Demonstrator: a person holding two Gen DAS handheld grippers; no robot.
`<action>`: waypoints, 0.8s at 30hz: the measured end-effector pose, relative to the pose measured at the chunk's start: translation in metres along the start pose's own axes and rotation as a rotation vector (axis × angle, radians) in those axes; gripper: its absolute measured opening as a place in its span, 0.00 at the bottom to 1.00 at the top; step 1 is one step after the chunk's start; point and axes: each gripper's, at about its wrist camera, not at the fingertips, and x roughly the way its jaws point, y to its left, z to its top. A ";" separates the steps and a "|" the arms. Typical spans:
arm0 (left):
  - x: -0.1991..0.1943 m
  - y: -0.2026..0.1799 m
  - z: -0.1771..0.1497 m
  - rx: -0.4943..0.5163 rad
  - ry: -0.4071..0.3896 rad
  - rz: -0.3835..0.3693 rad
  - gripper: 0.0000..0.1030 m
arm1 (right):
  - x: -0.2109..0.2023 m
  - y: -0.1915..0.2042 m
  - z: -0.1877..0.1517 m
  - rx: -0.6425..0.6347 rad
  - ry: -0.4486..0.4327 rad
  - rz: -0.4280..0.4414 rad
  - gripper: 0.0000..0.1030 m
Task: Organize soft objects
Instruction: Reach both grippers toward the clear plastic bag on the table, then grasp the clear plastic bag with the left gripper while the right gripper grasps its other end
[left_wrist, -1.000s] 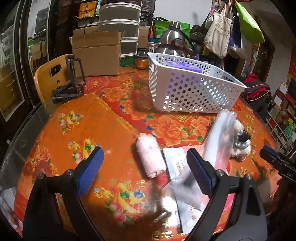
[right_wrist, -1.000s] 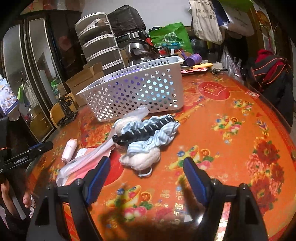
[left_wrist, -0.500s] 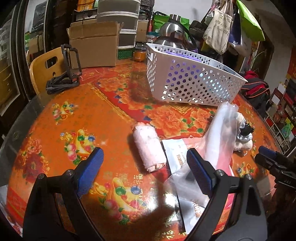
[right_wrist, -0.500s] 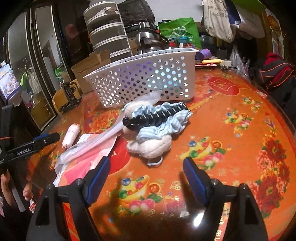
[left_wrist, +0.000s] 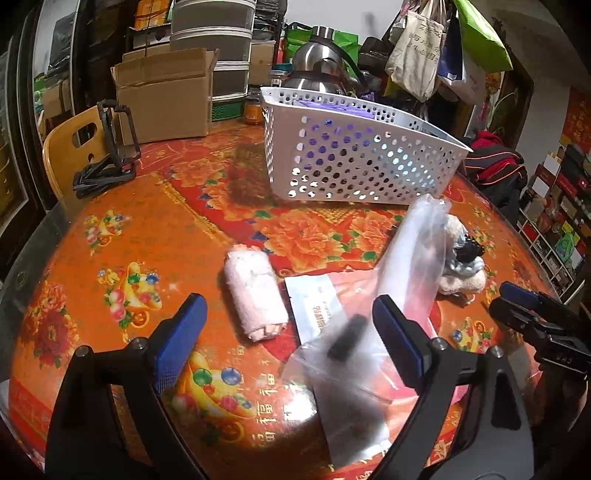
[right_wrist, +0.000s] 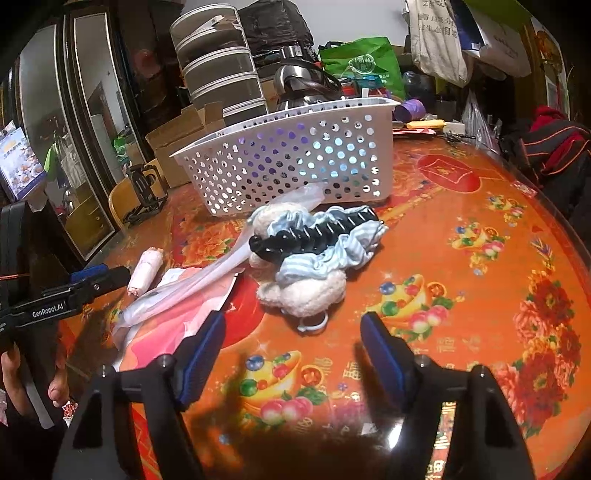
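Since the earlier frame the left claw has edged nearer the rolled pink towel, its jaws wide and empty. The right claw is closing, nothing between its pads. Near the perforated white plastic basket on the glossy orange desk lie a fluffy cream plush, a striped scrunchie and a black toothed clip. A crinkled clear bag partly hides them in the left view.

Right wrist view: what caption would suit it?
Open right gripper closing toward a pile of scrunchies before a white basket.
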 end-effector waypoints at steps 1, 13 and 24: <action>-0.001 -0.001 -0.001 0.003 0.000 0.000 0.87 | -0.001 0.000 0.000 -0.001 -0.003 0.002 0.73; -0.018 -0.021 -0.018 0.069 -0.010 -0.049 0.87 | 0.002 0.025 0.016 -0.017 0.006 0.100 0.63; -0.006 -0.032 -0.031 0.134 0.009 -0.058 0.84 | 0.032 0.050 0.036 -0.033 0.047 0.120 0.48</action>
